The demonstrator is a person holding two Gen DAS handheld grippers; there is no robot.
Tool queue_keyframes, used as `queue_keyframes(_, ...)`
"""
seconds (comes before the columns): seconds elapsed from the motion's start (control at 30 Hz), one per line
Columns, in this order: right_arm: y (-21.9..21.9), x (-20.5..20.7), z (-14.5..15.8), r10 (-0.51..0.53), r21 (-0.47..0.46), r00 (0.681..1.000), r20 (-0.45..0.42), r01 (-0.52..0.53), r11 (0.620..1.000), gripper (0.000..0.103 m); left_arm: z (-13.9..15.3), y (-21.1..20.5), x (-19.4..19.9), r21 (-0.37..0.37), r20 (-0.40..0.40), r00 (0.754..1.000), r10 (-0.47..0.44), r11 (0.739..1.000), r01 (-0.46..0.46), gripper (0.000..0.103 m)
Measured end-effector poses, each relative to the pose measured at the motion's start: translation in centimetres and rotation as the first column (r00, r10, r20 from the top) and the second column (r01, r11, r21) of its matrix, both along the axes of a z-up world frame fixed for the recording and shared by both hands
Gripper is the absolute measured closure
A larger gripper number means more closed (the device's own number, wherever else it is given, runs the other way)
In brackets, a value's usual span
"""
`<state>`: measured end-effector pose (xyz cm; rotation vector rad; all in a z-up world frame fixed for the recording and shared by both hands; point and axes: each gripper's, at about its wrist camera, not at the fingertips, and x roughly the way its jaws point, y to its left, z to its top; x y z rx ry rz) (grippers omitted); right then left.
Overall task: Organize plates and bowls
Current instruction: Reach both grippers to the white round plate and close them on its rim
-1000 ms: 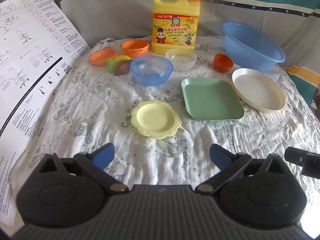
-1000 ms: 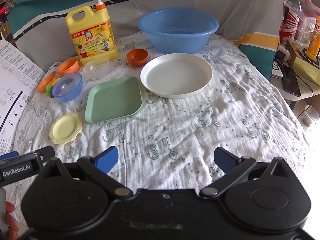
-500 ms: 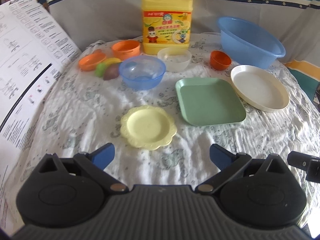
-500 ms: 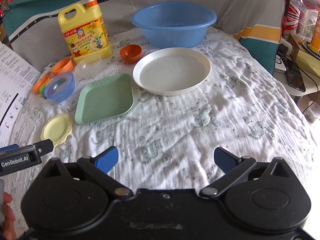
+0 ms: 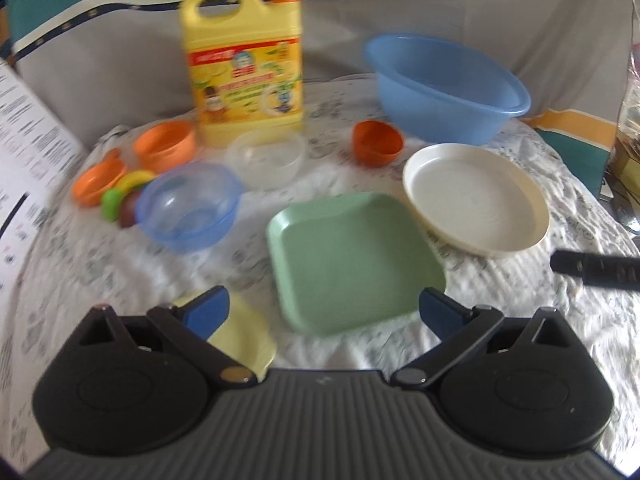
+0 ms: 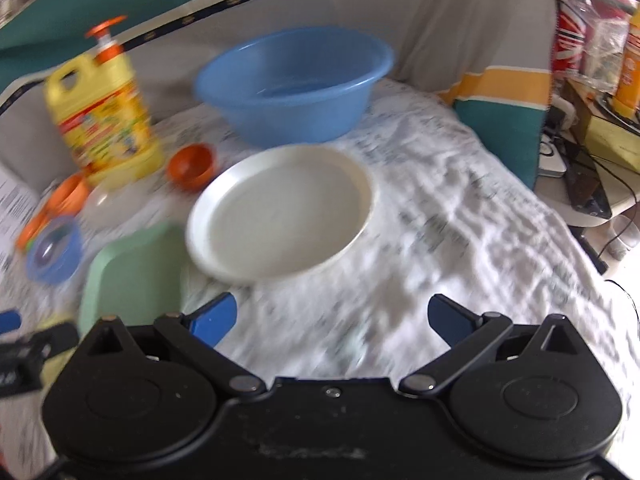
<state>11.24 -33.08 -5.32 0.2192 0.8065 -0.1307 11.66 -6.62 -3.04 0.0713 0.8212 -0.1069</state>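
On the cloth-covered table lie a green square plate (image 5: 352,256), a white round plate (image 5: 476,200), a small yellow scalloped plate (image 5: 248,340), a clear blue bowl (image 5: 190,206), a clear bowl (image 5: 264,156), a small red-orange bowl (image 5: 378,142) and two orange dishes (image 5: 164,146). My left gripper (image 5: 326,314) is open and empty, low over the green plate's near edge, its left finger above the yellow plate. My right gripper (image 6: 332,322) is open and empty, just short of the white plate (image 6: 280,216). The green plate (image 6: 132,276) lies to its left.
A large blue basin (image 5: 444,84) stands at the back right and a yellow detergent jug (image 5: 242,68) at the back. Toy fruit pieces (image 5: 120,200) lie by the blue bowl. A printed sheet (image 5: 24,152) leans at the left. Clutter (image 6: 592,80) sits beyond the table's right edge.
Both grippers have moved forward over the table. The left one has come over the yellow plate to the green plate; the right one has come closer to the white plate. Both stay open.
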Motion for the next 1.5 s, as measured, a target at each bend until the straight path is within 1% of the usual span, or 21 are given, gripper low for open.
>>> queue_keyframes(0.07,-1.4,1.6,-0.4,-0.033,0.015,0.999,0.010,0.033,0.999,0.000,0.0,-0.8,1.4,0.003,-0.002,1.000,-0.018,1.000,0.018,0.000)
queue_keyframes(0.13,-2.7,3.2,-0.7,-0.058,0.021,0.998,0.016,0.058,0.998,0.009,0.0,-1.7,2.8,0.014,-0.001,0.999,-0.032,0.999,0.032,0.000)
queue_keyframes(0.17,-3.3,4.0,-0.9,-0.068,0.025,0.998,0.018,0.067,0.997,0.010,0.0,-2.2,3.5,0.021,0.001,0.999,-0.039,0.999,0.039,0.000)
queue_keyframes(0.23,-4.1,5.7,-1.4,-0.075,0.020,0.997,0.017,0.074,0.997,0.020,-0.1,-3.2,4.8,0.034,0.006,0.999,-0.051,0.998,0.051,0.000)
queue_keyframes(0.27,-4.4,6.5,-1.7,-0.076,0.016,0.997,0.015,0.076,0.997,0.023,-0.2,-3.7,5.5,0.038,0.007,0.998,-0.057,0.998,0.057,0.000)
queue_keyframes(0.33,-4.9,7.7,-2.5,-0.077,0.007,0.997,0.013,0.077,0.997,0.041,-0.4,-4.5,6.7,0.041,0.009,0.998,-0.069,0.997,0.068,0.000)
queue_keyframes(0.37,-5.0,8.2,-3.0,-0.078,0.000,0.997,0.008,0.078,0.997,0.046,-0.5,-5.0,7.3,0.044,0.009,0.997,-0.074,0.996,0.074,0.000)
queue_keyframes(0.43,-5.4,9.1,-4.0,-0.076,0.003,0.997,-0.012,0.076,0.997,0.067,-1.0,-5.9,8.5,0.050,0.003,0.996,-0.086,0.995,0.085,0.000)
queue_keyframes(0.53,-5.6,8.9,-4.7,-0.061,0.006,0.998,-0.002,0.061,0.998,0.070,-1.7,-7.2,9.9,0.059,0.001,0.994,-0.106,0.993,0.105,0.001)
queue_keyframes(0.6,-5.7,8.2,-4.8,-0.061,-0.013,0.998,0.006,0.061,0.998,0.071,-2.3,-8.2,10.8,0.065,-0.011,0.993,-0.118,0.991,0.119,0.005)
queue_keyframes(0.7,-6.8,6.8,-4.9,-0.060,0.011,0.998,0.010,0.060,0.998,0.071,-3.1,-9.7,12.0,0.058,-0.043,0.988,-0.150,0.987,0.152,0.013)
queue_keyframes(0.77,-7.5,6.1,-5.0,-0.052,0.003,0.999,0.011,0.052,0.999,0.071,-3.6,-10.7,12.6,0.056,-0.062,0.983,-0.175,0.982,0.179,0.020)
queue_keyframes(0.9,-8.1,5.7,-5.0,-0.038,0.013,0.999,0.002,0.038,0.999,0.071,-4.6,-12.5,13.5,0.050,-0.098,0.971,-0.217,0.974,0.223,0.027)
queue_keyframes(1.03,-8.3,5.7,-5.0,-0.036,0.016,0.999,0.008,0.036,0.999,0.070,-5.8,-13.4,14.6,0.035,-0.146,0.962,-0.233,0.970,0.240,0.044)
queue_keyframes(1.1,-8.0,5.8,-5.0,-0.030,0.000,1.000,0.008,0.030,1.000,0.069,-5.9,-13.5,14.7,0.022,-0.147,0.958,-0.245,0.968,0.251,0.048)
queue_keyframes(1.17,-7.7,6.0,-5.0,-0.019,-0.017,1.000,0.012,0.019,1.000,0.068,-5.8,-13.8,14.8,0.010,-0.151,0.951,-0.269,0.962,0.274,0.057)
queue_keyframes(1.23,-7.7,6.5,-5.0,-0.015,-0.020,1.000,0.017,0.015,1.000,0.067,-5.9,-14.1,14.8,0.010,-0.150,0.947,-0.283,0.958,0.287,0.058)
queue_keyframes(1.33,-8.1,7.2,-5.1,-0.021,-0.014,0.999,0.026,0.021,1.000,0.067,-5.9,-14.2,14.7,0.032,-0.140,0.951,-0.277,0.958,0.284,0.053)
queue_keyframes(1.4,-8.0,7.3,-5.2,-0.019,-0.021,0.999,0.032,0.019,1.000,0.067,-5.9,-14.0,14.6,0.037,-0.133,0.951,-0.280,0.957,0.287,0.053)
queue_keyframes(1.43,-7.9,7.3,-5.2,-0.016,-0.029,0.999,0.034,0.017,0.999,0.067,-5.9,-14.0,14.6,0.035,-0.134,0.950,-0.283,0.957,0.289,0.055)
queue_keyframes(1.5,-7.8,7.4,-5.2,-0.020,-0.033,0.999,0.033,0.021,0.999,0.066,-5.8,-14.0,14.6,0.011,-0.141,0.946,-0.292,0.955,0.296,0.064)
